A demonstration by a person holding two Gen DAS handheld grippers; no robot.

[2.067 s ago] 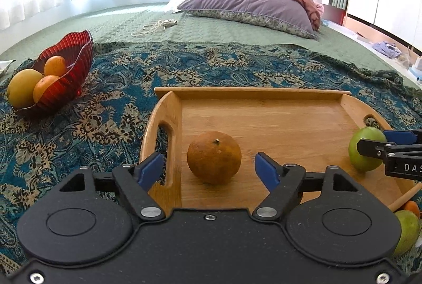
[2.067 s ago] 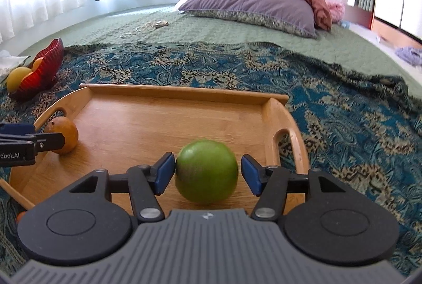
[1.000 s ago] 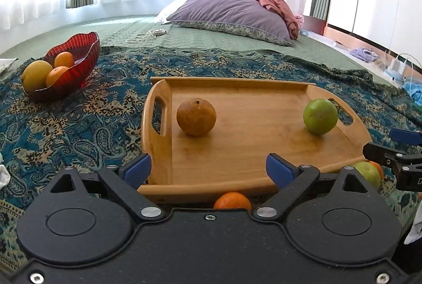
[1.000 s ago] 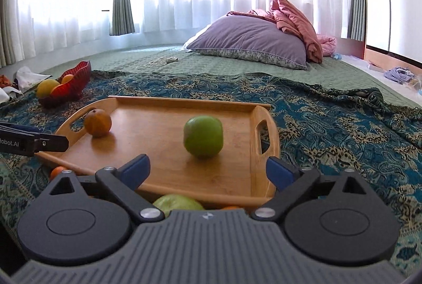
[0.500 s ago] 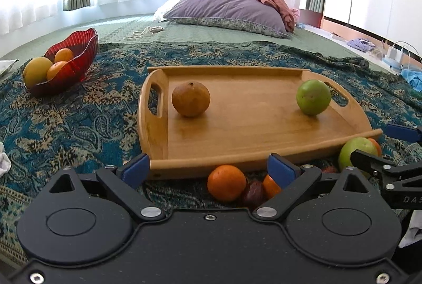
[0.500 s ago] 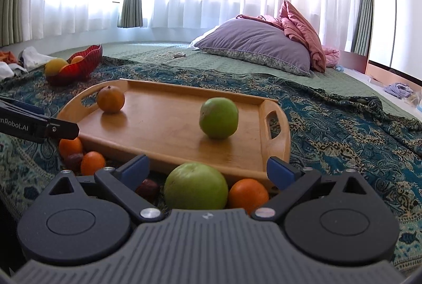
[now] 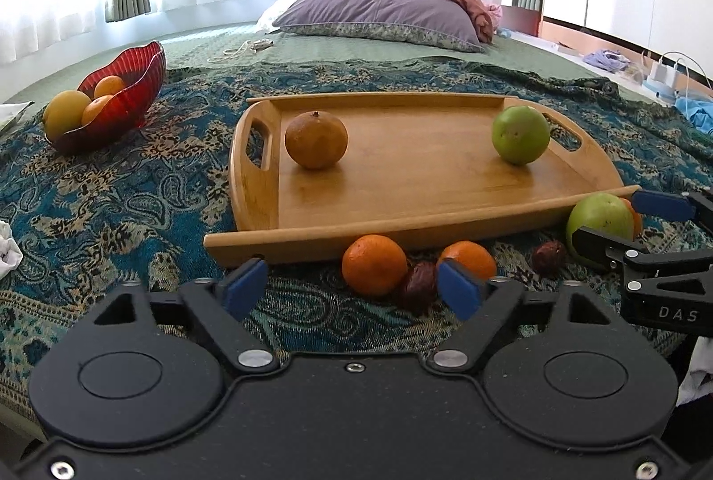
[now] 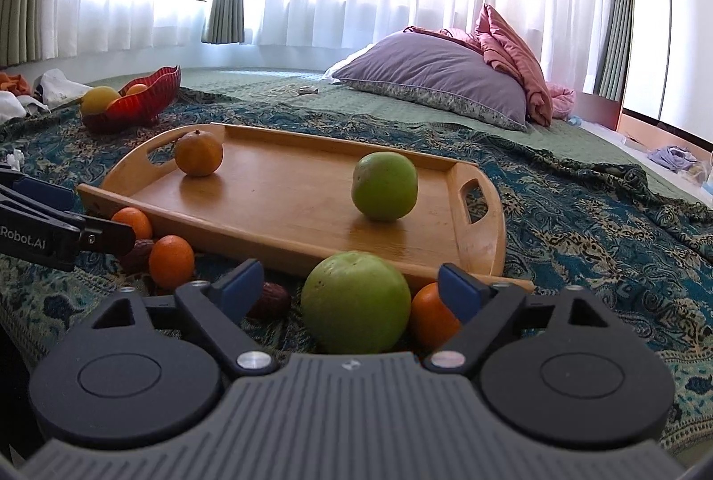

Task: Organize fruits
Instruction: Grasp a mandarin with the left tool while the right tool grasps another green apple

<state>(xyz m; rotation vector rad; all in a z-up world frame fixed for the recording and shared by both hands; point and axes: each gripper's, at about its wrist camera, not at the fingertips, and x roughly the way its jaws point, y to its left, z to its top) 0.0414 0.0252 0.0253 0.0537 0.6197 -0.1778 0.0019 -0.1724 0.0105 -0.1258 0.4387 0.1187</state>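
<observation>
A wooden tray (image 7: 423, 194) (image 8: 289, 212) lies on the patterned bedspread and holds a dull orange (image 7: 316, 140) (image 8: 198, 153) at its left and a green fruit (image 7: 520, 134) (image 8: 384, 186) at its right. In front of the tray lie two bright oranges (image 7: 374, 265) (image 7: 468, 257), dark dates (image 7: 419, 281), a second green fruit (image 7: 599, 219) (image 8: 355, 301) and another orange (image 8: 430, 315). My left gripper (image 7: 352, 286) is open and empty, just short of the oranges. My right gripper (image 8: 352, 286) is open, with the near green fruit between its fingers, not clamped.
A red glass bowl (image 7: 133, 79) (image 8: 147, 96) with a yellow fruit and oranges stands at the back left. A purple pillow (image 7: 379, 12) and pink cloth lie at the bed's far end. White cloth (image 7: 9, 248) lies at the left edge. The bed edge is close below both grippers.
Both grippers opened, let go of the orange and green fruit on the tray, and pulled back. The loose fruits in front of the tray have come into view.
</observation>
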